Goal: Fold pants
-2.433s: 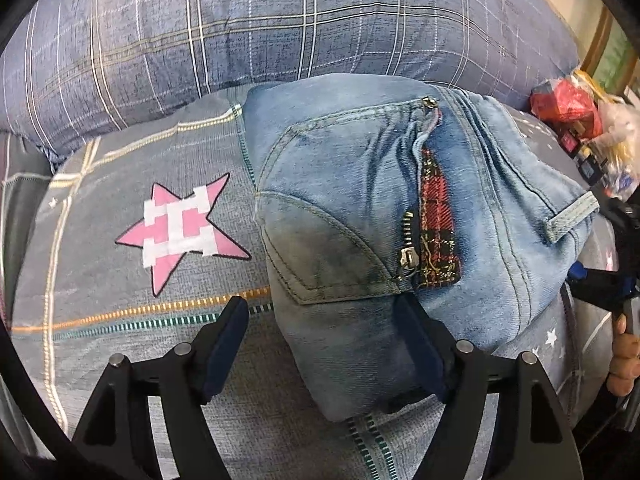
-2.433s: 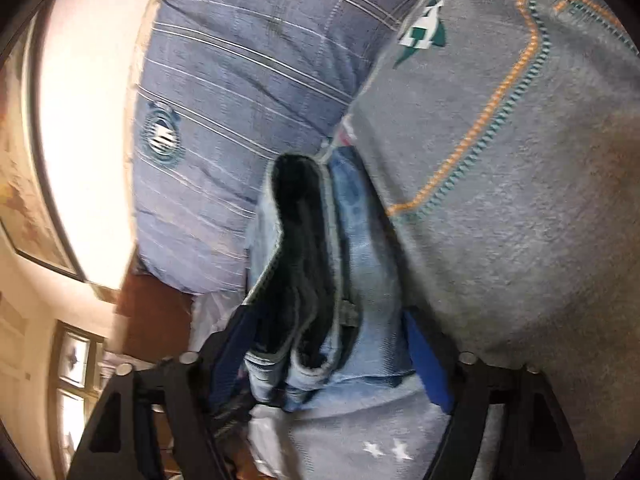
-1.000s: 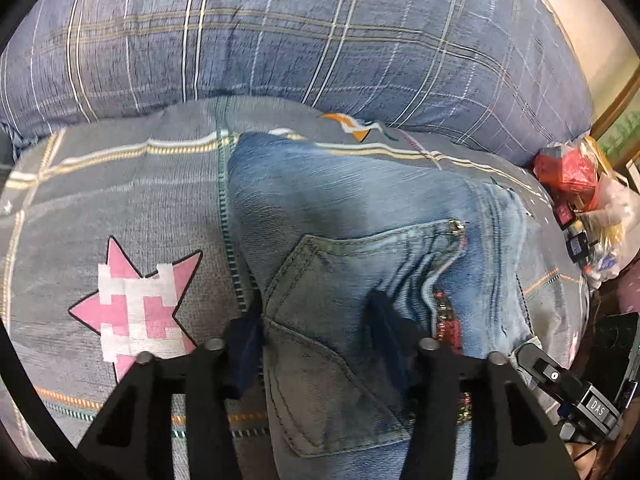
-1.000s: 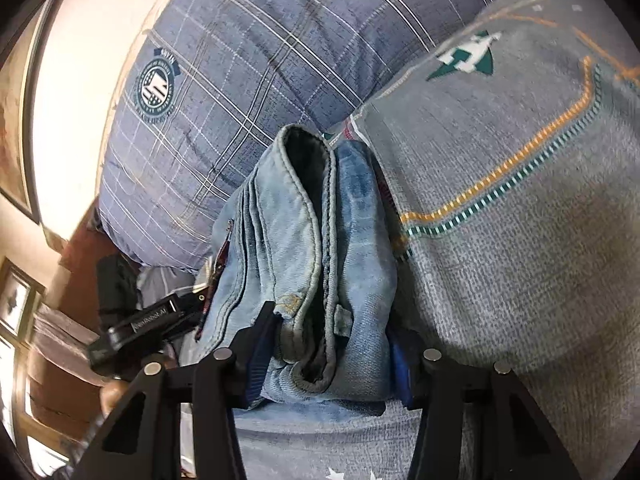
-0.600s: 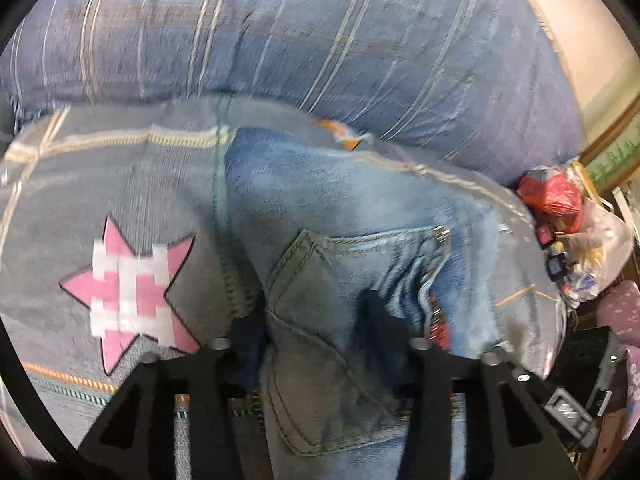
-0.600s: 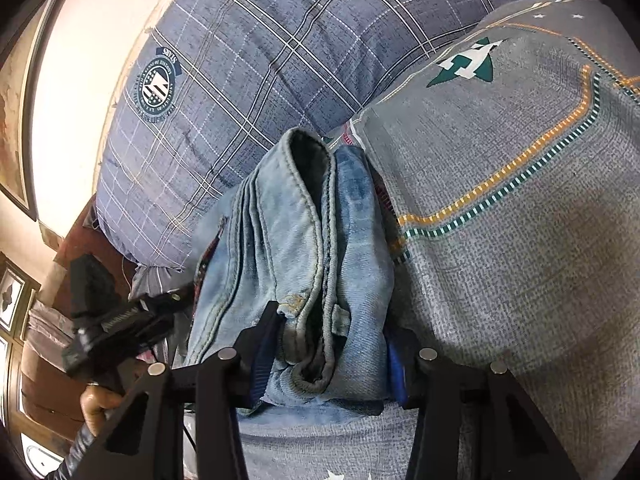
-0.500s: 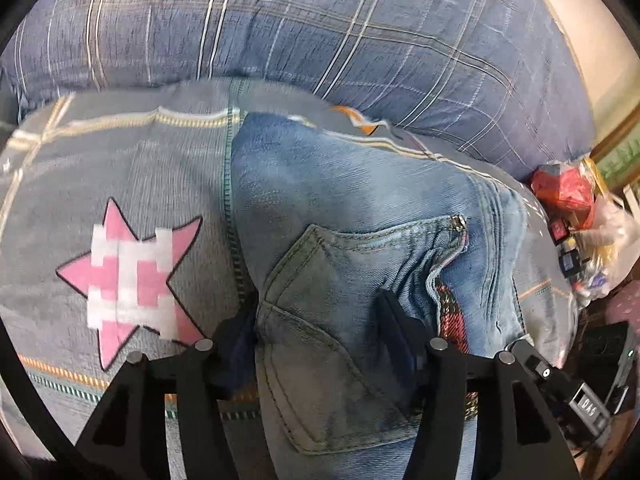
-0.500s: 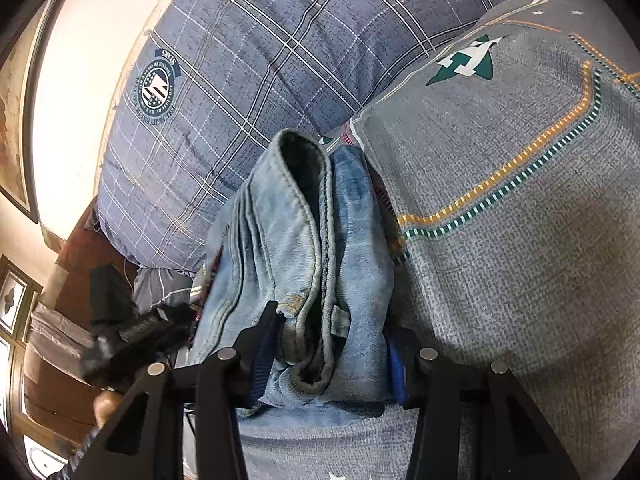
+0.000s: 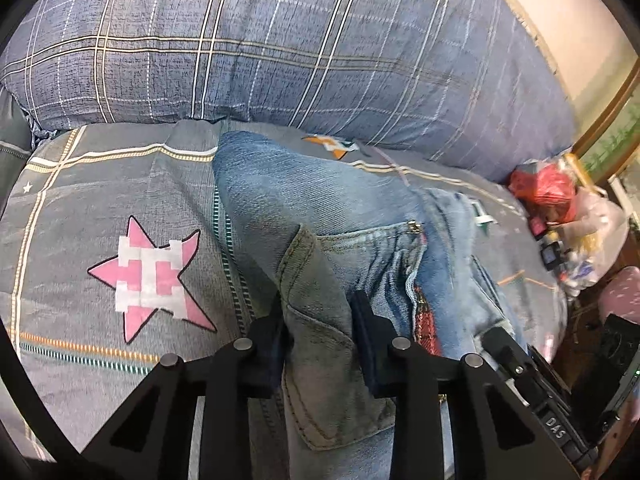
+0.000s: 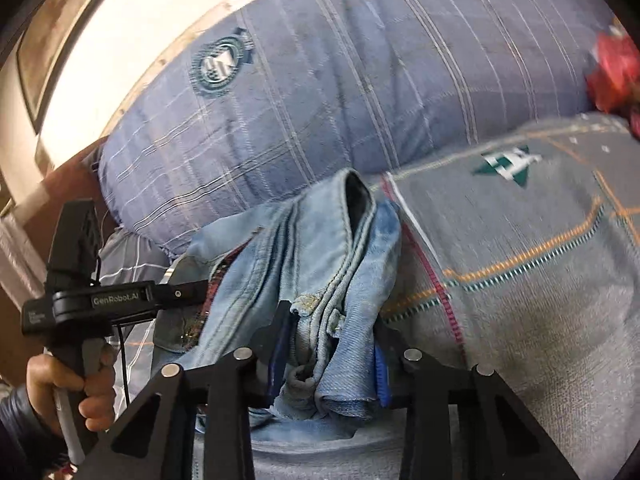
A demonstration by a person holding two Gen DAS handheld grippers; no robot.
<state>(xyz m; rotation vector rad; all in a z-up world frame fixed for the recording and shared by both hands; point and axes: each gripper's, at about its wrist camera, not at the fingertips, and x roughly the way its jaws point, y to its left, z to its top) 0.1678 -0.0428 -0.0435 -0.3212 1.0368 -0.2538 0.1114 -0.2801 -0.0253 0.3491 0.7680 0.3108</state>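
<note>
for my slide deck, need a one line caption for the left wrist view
Left gripper clamps folded jeans on a star-print bedspread.

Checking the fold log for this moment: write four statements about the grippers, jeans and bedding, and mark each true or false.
1. The left gripper is shut on the jeans. True.
2. The right gripper hangs open above the denim. False: it clamps the bunched layers.
3. A pink star is printed on the bedspread beside the jeans. True.
4. The plaid pillow lies on top of the jeans. False: it sits behind them.
</note>
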